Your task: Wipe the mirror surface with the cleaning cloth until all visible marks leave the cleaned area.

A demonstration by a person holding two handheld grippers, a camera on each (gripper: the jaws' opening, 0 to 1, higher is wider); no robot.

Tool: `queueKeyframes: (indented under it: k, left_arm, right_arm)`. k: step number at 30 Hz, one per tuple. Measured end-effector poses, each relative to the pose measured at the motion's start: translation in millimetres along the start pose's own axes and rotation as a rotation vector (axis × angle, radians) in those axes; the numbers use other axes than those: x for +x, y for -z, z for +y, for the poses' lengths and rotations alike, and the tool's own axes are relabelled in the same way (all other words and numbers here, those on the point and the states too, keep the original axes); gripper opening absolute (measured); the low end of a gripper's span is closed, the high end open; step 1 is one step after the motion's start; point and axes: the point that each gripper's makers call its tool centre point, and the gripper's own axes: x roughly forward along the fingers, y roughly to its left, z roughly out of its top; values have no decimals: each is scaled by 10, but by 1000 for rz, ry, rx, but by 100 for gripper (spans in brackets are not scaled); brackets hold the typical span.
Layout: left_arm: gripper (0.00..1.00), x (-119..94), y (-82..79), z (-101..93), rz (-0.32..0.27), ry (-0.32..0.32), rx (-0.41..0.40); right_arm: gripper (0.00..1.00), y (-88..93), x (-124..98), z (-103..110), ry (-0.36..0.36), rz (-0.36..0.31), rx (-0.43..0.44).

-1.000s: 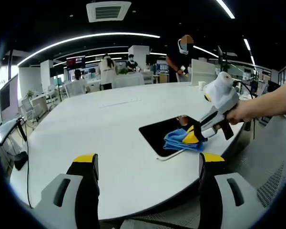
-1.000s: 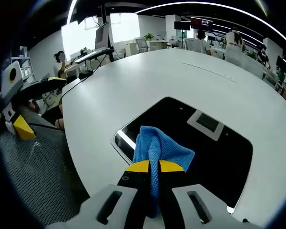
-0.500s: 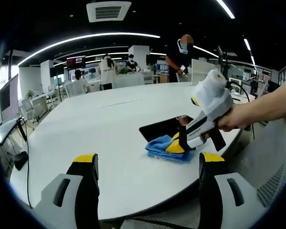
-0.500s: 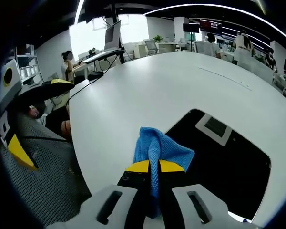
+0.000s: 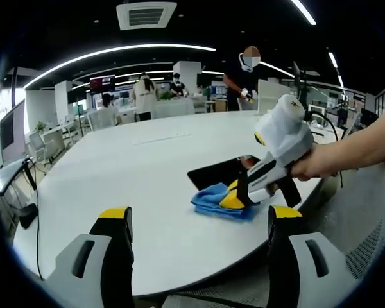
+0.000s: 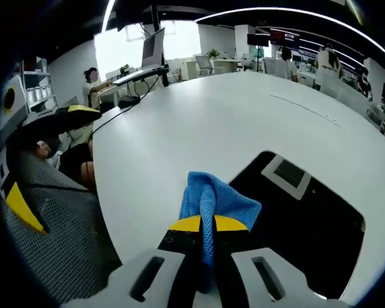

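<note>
Right tool clamps the cloth at the mirror's edge

The left tool [image 5: 199, 221] stands apart, holding nothing, above the white surface [image 5: 135, 167]. At 3 o'clock the right tool [image 6: 208, 224], jaws together on the blue cloth [image 6: 215, 200], presses it by the dark mirror [image 6: 301, 221].

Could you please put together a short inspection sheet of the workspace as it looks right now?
Surface: white table, large and rounded, mostly bare.
Job's things: mirror lies flat near the table edge, reflecting the dark ceiling; blue cloth sits at the mirror's edge, partly on the table. Marks too small to judge.
Clutter: a white cup at the far side.
Grippers: right gripper shut on the cloth, held by a hand; left gripper open, hovering apart from the mirror.
Cables: a dark cable runs off the table edge.
Surroundings: open office with people, desks, monitors; a mesh chair beside the table.
</note>
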Motion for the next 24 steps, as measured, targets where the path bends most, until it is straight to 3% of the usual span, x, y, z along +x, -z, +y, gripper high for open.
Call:
queueKeyframes:
  k: [7, 24]
  left_arm:
    - [85, -1, -3, -3, -4, 2, 0]
    - [85, -5, -10, 0, -10, 1, -1]
  right_arm:
    - [0, -16, 5, -12, 3, -10, -1]
    - [0, -196, 221, -335, 46, -10, 36]
